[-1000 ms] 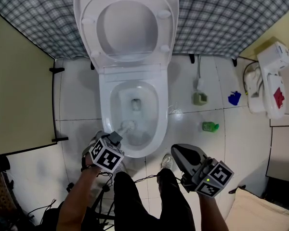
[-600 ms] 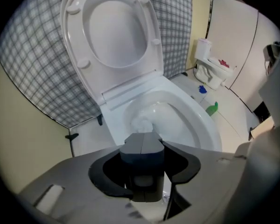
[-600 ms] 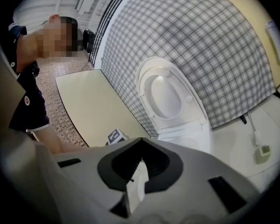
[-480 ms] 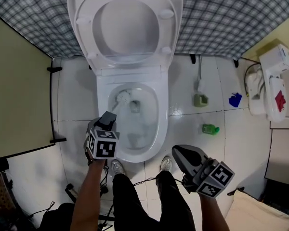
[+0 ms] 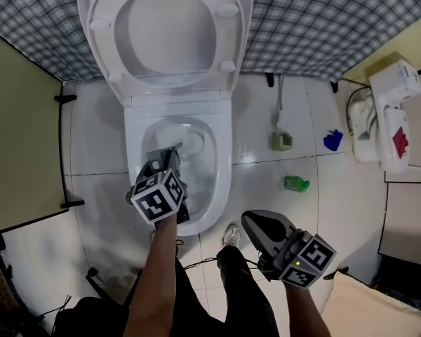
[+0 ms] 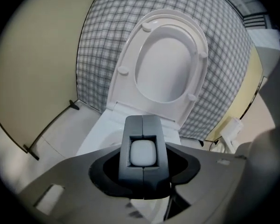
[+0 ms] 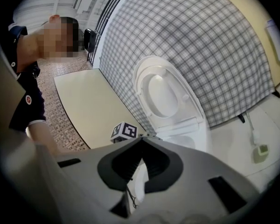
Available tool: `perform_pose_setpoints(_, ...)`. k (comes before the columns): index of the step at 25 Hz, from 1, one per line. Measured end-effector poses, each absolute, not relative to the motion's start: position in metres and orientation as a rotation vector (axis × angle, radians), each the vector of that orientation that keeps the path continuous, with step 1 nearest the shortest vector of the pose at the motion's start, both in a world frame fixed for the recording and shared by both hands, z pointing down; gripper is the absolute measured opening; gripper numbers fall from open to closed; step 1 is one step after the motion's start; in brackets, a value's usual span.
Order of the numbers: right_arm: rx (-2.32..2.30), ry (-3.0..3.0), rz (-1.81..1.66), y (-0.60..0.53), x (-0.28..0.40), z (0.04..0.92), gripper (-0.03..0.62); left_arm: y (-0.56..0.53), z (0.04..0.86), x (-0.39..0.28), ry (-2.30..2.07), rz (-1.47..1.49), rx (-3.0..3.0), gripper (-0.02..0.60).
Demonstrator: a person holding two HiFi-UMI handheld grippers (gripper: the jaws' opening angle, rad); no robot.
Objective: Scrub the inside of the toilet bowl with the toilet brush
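– While the left tool [image 5: 163, 161] has its jaws pressed onto the toilet brush [image 5: 190, 144], where does the brush head sit?

– Inside the toilet bowl [image 5: 223, 177], against the inner wall towards the bowl's back. The tool itself hangs over the bowl's near rim. In the left gripper view the white handle [image 6: 142, 153] is boxed in tight between the two jaws.

– How would you expect it to handle?

– Light, I'd judge: a plastic stick with a bristle head. The shaft looks stiff and the bristles should give a little. The glazed bowl looks slick, so the head will likely skate unless it is leaned on.

– And the hold?

– The handle looks like smooth plastic, so it could twist in the jaws under side load. The upper end, where it is pinched now, gives reach into the bowl and keeps the tool out of it. A lower hold would push harder but bring the jaws closer to the bowl's inside.

– The right tool [image 5: 256, 223]?

– Its jaws are pressed together on nothing. It is held outside the bowl, off its near right corner.

– Anything breakable close by?

– Only the raised seat [image 5: 161, 27], upright behind the bowl.
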State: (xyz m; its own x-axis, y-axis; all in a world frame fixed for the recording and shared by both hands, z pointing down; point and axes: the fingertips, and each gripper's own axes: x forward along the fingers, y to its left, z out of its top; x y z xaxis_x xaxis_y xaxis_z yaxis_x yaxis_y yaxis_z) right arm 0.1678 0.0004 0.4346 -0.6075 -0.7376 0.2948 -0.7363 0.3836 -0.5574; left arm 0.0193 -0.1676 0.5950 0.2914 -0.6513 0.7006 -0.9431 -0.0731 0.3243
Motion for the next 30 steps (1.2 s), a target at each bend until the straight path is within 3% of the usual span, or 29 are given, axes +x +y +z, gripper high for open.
perform_pose_setpoints(6, -1.417, 2.594, -1.054, 0.005, 0.175, 0.436, 0.000, -0.174, 0.571, 0.054, -1.374, 0.438, 1.968, 0.189)
perform_pose_setpoints(19, -1.363, 2.621, -1.077, 0.004, 0.158, 0.442, 0.000, -0.180, 0.569, -0.031, -1.693, 0.374, 1.893, 0.187)
perform_pose_setpoints(30, -1.449, 2.603, -1.083, 0.014, 0.183, 0.449, 0.000, -0.170, 0.580, 0.041, -1.479, 0.348, 2.060, 0.187)
